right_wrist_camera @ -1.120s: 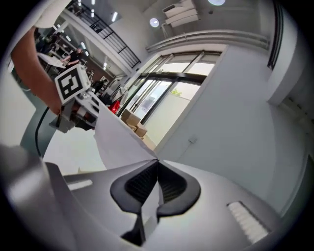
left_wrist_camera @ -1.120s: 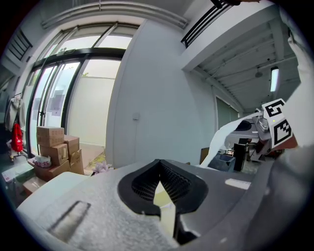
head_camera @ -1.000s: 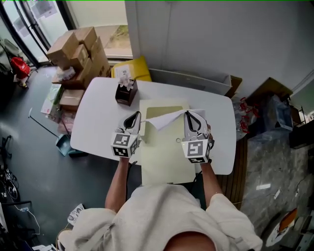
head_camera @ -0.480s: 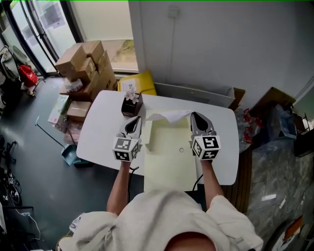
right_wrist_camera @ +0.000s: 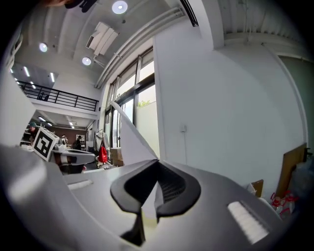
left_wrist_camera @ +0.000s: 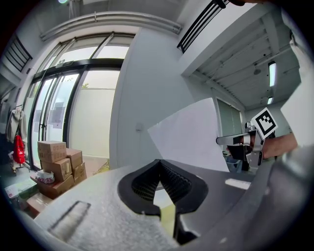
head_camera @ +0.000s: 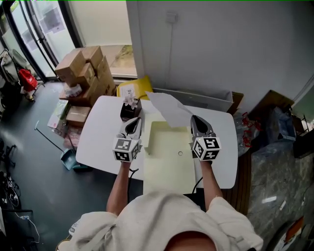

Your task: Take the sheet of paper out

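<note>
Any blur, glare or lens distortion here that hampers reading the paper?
Head view: sharp and evenly lit, the sheet of paper clear against the grey wall. Left gripper view: heavy fisheye bending, black corners, windows washed out bright. Right gripper view: same fisheye curve, ceiling lights glare as white spots.

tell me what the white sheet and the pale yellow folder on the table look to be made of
The thin white sheet is likely plain paper, matt: it bends in a soft curve while lifted in the air. The flat pale yellow folder is probably plastic or coated card, which one I cannot tell: its surface is smooth and even, and its raised left flap keeps a straight edge.
</note>
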A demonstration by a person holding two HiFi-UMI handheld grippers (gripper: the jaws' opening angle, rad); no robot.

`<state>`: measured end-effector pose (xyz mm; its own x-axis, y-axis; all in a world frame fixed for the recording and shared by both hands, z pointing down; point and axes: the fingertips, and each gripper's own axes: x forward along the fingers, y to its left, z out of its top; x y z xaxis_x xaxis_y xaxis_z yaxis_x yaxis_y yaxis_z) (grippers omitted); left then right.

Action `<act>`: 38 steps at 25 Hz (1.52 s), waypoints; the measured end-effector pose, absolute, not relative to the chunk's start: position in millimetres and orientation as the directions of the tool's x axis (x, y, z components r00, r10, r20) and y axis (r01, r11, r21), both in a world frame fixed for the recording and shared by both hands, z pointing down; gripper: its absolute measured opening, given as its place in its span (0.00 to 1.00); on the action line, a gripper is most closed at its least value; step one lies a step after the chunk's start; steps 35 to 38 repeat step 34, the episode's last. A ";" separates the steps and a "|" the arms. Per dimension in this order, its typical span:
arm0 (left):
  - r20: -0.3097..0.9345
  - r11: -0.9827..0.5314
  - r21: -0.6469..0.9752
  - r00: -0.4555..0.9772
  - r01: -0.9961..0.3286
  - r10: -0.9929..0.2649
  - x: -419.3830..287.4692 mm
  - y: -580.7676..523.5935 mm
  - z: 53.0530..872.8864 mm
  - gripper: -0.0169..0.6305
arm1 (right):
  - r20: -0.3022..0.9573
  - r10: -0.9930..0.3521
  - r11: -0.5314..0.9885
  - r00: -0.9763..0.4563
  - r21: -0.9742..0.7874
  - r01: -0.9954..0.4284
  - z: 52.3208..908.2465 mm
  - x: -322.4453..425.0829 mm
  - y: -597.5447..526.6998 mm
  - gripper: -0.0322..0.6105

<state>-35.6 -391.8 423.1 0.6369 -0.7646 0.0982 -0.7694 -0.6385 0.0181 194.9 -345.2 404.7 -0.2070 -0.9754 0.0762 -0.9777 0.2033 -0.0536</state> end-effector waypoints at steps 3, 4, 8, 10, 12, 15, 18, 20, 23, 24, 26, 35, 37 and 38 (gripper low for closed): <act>0.093 -0.639 0.008 0.637 -0.769 -0.765 -33.4 -396.2 423.2 0.03 | 0.085 -0.976 0.198 -0.201 -0.038 -0.979 407.7 197.7 -346.7 0.05; 0.093 -0.639 0.006 0.637 -0.769 -0.765 -32.9 -396.4 423.4 0.03 | 0.089 -0.976 0.197 -0.200 -0.034 -0.980 408.8 198.1 -346.6 0.05; 0.093 -0.639 0.002 0.636 -0.769 -0.766 -31.9 -397.6 423.3 0.03 | 0.103 -0.975 0.194 -0.197 -0.035 -0.980 412.4 200.2 -346.7 0.05; 0.095 -0.640 0.000 0.637 -0.768 -0.765 -32.2 -399.2 423.2 0.03 | 0.109 -0.975 0.192 -0.195 -0.038 -0.981 414.2 200.5 -347.8 0.05; 0.097 -0.641 0.001 0.638 -0.768 -0.764 -31.7 -399.6 423.7 0.03 | 0.115 -0.974 0.190 -0.194 -0.041 -0.981 416.4 201.7 -347.6 0.05; 0.099 -0.640 0.003 0.637 -0.768 -0.764 -29.4 -399.1 425.9 0.03 | 0.122 -0.973 0.191 -0.194 -0.042 -0.981 419.8 204.2 -346.7 0.05; 0.100 -0.642 0.006 0.640 -0.766 -0.762 -28.1 -399.9 426.7 0.03 | 0.126 -0.973 0.191 -0.194 -0.038 -0.981 419.7 204.3 -347.8 0.05; 0.102 -0.644 0.009 0.641 -0.765 -0.761 -26.7 -399.8 428.3 0.03 | 0.127 -0.973 0.192 -0.195 -0.035 -0.981 419.9 204.9 -348.1 0.05; 0.105 -0.644 0.013 0.641 -0.765 -0.760 -25.2 -400.9 430.7 0.03 | 0.132 -0.972 0.194 -0.197 -0.031 -0.980 421.5 205.7 -349.1 0.05; 0.105 -0.644 0.012 0.641 -0.765 -0.760 -25.0 -401.4 430.9 0.03 | 0.133 -0.971 0.195 -0.197 -0.031 -0.980 422.0 205.6 -349.5 0.05; 0.105 -0.644 0.014 0.642 -0.765 -0.759 -24.3 -401.6 431.5 0.03 | 0.137 -0.971 0.195 -0.198 -0.031 -0.980 423.7 205.7 -349.2 0.05; 0.108 -0.645 0.013 0.642 -0.764 -0.759 -20.4 -405.4 432.6 0.03 | 0.150 -0.968 0.197 -0.201 -0.039 -0.980 430.5 208.9 -350.9 0.05; 0.108 -0.645 0.013 0.642 -0.764 -0.759 -20.4 -405.4 432.6 0.03 | 0.150 -0.968 0.197 -0.201 -0.039 -0.980 430.5 208.9 -350.9 0.05; 0.108 -0.645 0.013 0.642 -0.764 -0.759 -20.4 -405.4 432.6 0.03 | 0.150 -0.968 0.197 -0.201 -0.039 -0.980 430.5 208.9 -350.9 0.05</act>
